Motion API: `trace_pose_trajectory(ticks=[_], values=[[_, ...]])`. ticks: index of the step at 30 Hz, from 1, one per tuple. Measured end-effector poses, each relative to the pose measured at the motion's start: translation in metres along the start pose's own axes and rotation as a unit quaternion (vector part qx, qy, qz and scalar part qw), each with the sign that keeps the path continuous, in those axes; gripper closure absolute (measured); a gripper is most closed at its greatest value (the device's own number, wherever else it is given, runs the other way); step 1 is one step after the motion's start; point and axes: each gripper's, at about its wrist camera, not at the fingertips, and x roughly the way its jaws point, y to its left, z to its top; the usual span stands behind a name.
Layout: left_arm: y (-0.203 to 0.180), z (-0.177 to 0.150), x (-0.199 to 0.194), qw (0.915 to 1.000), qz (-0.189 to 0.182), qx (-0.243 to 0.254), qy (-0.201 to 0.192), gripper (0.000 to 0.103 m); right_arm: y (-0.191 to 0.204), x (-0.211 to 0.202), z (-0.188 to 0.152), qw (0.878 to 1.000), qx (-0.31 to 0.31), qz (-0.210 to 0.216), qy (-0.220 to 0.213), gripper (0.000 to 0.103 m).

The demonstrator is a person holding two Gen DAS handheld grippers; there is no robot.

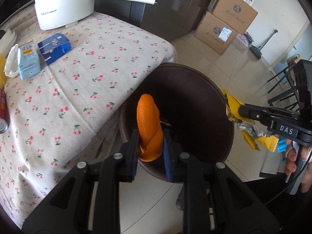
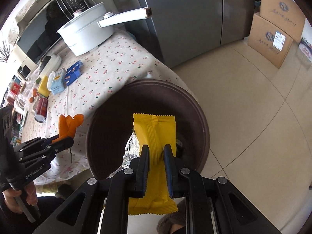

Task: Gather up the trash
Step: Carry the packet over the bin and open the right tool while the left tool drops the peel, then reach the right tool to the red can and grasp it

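A dark brown round trash bin [image 1: 212, 89] [image 2: 202, 120] stands on the floor against the table's corner. My left gripper [image 1: 151, 136] is shut on a piece of orange peel [image 1: 149, 124] and holds it over the bin's near rim; in the right wrist view the orange peel [image 2: 69, 125] and left gripper [image 2: 60, 138] hang at the bin's left. My right gripper [image 2: 156, 152] is shut on a yellow snack wrapper [image 2: 154, 134] with silver foil lining [image 2: 130, 152], above the bin's opening. From the left wrist view the right gripper [image 1: 239, 110] grips the wrapper [image 1: 234, 105] at the bin's right rim.
The table with a cherry-print cloth [image 1: 87, 78] carries a white pot [image 1: 64, 5], a blue box [image 1: 54, 48], a light-blue carton [image 1: 28, 60], tissue [image 1: 10, 62] and a red can [image 1: 3, 113]. Cardboard boxes [image 1: 224, 25] stand by the wall, a grey fridge [image 2: 185, 19] behind the table.
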Motion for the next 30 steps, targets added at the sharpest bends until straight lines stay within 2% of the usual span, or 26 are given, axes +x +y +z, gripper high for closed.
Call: trace_pose_trajectory(ticks=[3,5,7,12,16,22,26,28,30], values=[[-0.004,0.001,0.002,0.9999,0.004,0.01,-0.008,0.068,-0.006,-0.001,-0.001,1.0,0.002,-0.001,0.002,0.087],[-0.003,0.002,-0.002,0.9995,0.025,0.005,-0.019,0.03,-0.006,-0.001,0.0,1.0,0.001,-0.001,0.002,0.087],[0.001,0.002,-0.009,0.9982,0.045,-0.005,-0.038,0.018,-0.003,-0.001,0.001,1.0,-0.004,-0.003,0.001,0.087],[0.021,0.001,-0.021,0.9956,0.078,-0.023,-0.045,0.017,0.008,0.004,0.004,1.0,-0.019,-0.005,0.005,0.087],[0.041,-0.005,-0.031,0.9943,0.082,-0.052,-0.042,0.016,0.014,0.008,0.004,1.0,-0.026,-0.007,0.01,0.087],[0.06,-0.014,-0.053,0.992,0.092,-0.07,-0.052,0.016,0.031,0.012,0.011,0.999,-0.032,-0.011,0.01,0.085],[0.073,-0.019,-0.067,0.9895,0.103,-0.083,-0.059,0.015,0.04,0.011,0.019,1.0,-0.012,-0.01,0.004,0.072],[0.082,-0.022,-0.073,0.988,0.108,-0.092,-0.061,0.015,0.045,0.01,0.024,1.0,0.004,-0.006,-0.001,0.034],[0.091,-0.026,-0.08,0.9865,0.112,-0.102,-0.063,0.015,0.05,0.006,0.026,1.0,0.015,-0.002,-0.012,0.026]])
